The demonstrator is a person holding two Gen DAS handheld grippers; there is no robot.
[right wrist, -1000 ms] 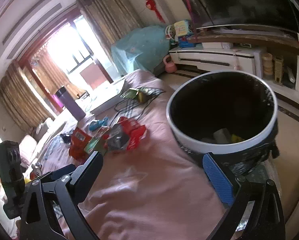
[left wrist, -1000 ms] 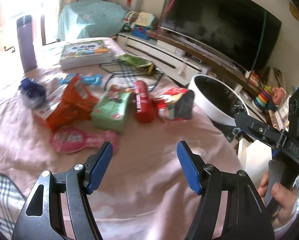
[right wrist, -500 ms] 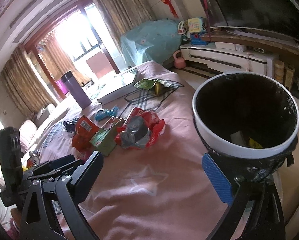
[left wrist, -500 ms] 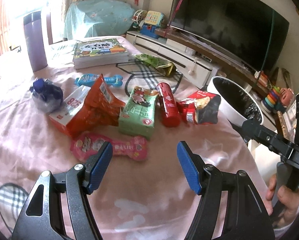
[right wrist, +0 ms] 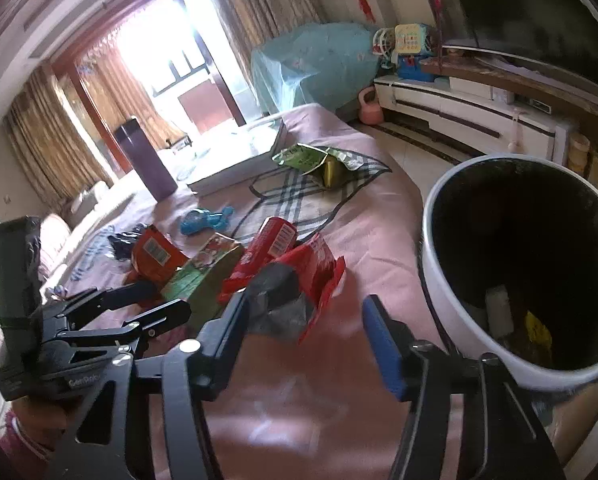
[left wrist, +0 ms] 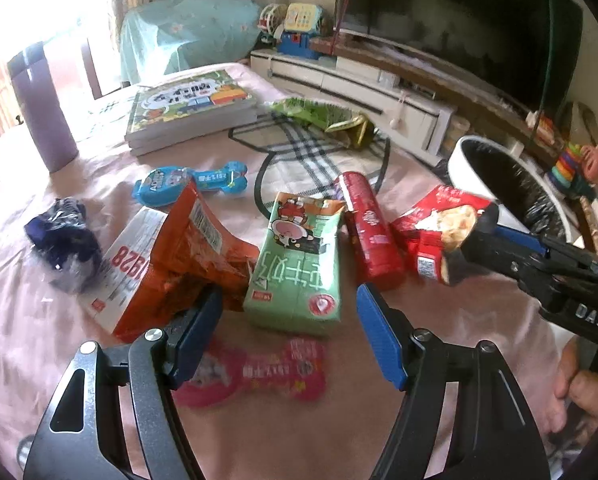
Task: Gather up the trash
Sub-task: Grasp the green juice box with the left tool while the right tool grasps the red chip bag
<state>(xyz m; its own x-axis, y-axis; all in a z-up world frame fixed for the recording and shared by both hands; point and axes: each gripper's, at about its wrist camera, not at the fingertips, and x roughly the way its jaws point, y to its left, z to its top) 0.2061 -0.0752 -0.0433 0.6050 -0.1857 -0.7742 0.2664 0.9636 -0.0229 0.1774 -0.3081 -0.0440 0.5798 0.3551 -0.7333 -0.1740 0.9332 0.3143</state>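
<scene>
Left wrist view: my left hand-held gripper (left wrist: 289,330) fills the bottom of the frame, its blue pads wide apart and holding nothing. Between and just above them on the pink-covered counter (left wrist: 27,320) lie a pink wrapper (left wrist: 259,372) and a green carton (left wrist: 299,268). To the carton's left sits a torn orange bag (left wrist: 167,256), with a dark blue crumpled bag (left wrist: 65,240) further left. A blue wrapper (left wrist: 191,182) lies above the orange bag. Right of the carton lie a red tube (left wrist: 369,228) and a red snack bag (left wrist: 443,236). My right hand-held gripper (left wrist: 483,236) enters from the right edge, its tips at the snack bag's open end. The white bin (left wrist: 465,168) stands at the right, beyond the counter's edge. A green packet (left wrist: 319,114), books (left wrist: 191,106) and a purple flask (left wrist: 41,108) sit toward the top.

Right wrist view: my right hand-held gripper (right wrist: 303,336) is open, empty, at the bottom centre, with the red snack bag (right wrist: 299,276) just above its left pad. The white bin (right wrist: 451,280) takes the right of the frame, with some scraps at its bottom. My left hand-held gripper (right wrist: 139,304) shows at the lower left, near the green carton (right wrist: 203,276) and the orange bag (right wrist: 155,256).
</scene>
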